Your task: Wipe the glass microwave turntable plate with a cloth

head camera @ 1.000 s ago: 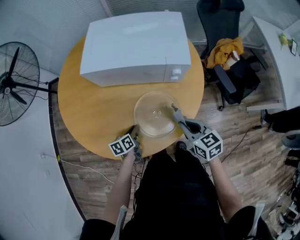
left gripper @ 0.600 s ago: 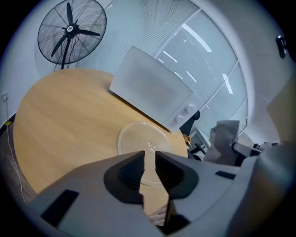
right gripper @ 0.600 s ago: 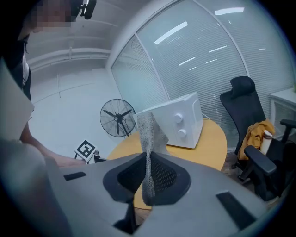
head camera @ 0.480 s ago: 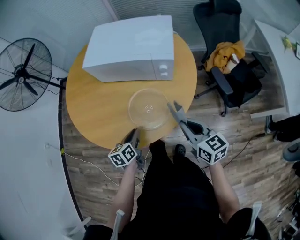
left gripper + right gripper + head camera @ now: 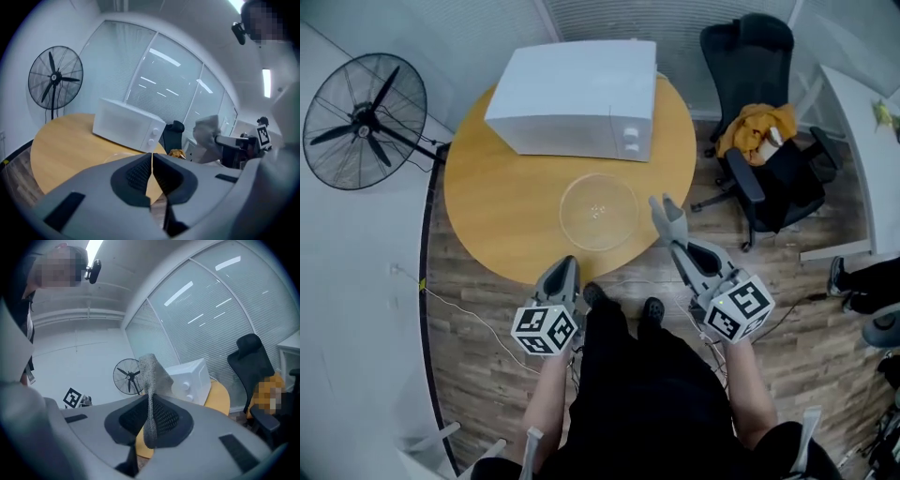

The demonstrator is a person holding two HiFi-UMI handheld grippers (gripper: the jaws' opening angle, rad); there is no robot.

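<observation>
Standing off the round wooden table [image 5: 487, 206] at 10 o'clock, the black pedestal fan [image 5: 364, 122] leaves the bare left half of the top as the widest room for sweeping. The left gripper [image 5: 564, 267] hangs past the rim at 6 o'clock, its jaws closing until they meet with nothing between them, so it braces nothing. The clear round glass turntable plate [image 5: 598, 212] lies flat at 5 o'clock on the top, near the front rim and apart from the white box microwave [image 5: 572, 94] at 12 o'clock. Just right of the plate, off its edge, the right gripper [image 5: 675, 232] is clamped on a grey folded cloth [image 5: 149, 376] that stands up beyond its tips. My worry is that a stroke pulled towards 6 o'clock on an unheld plate could skate it over the rim; a thin pinch could also shed the cloth. The black office chair [image 5: 759, 122] at 2 o'clock crowds that side.
</observation>
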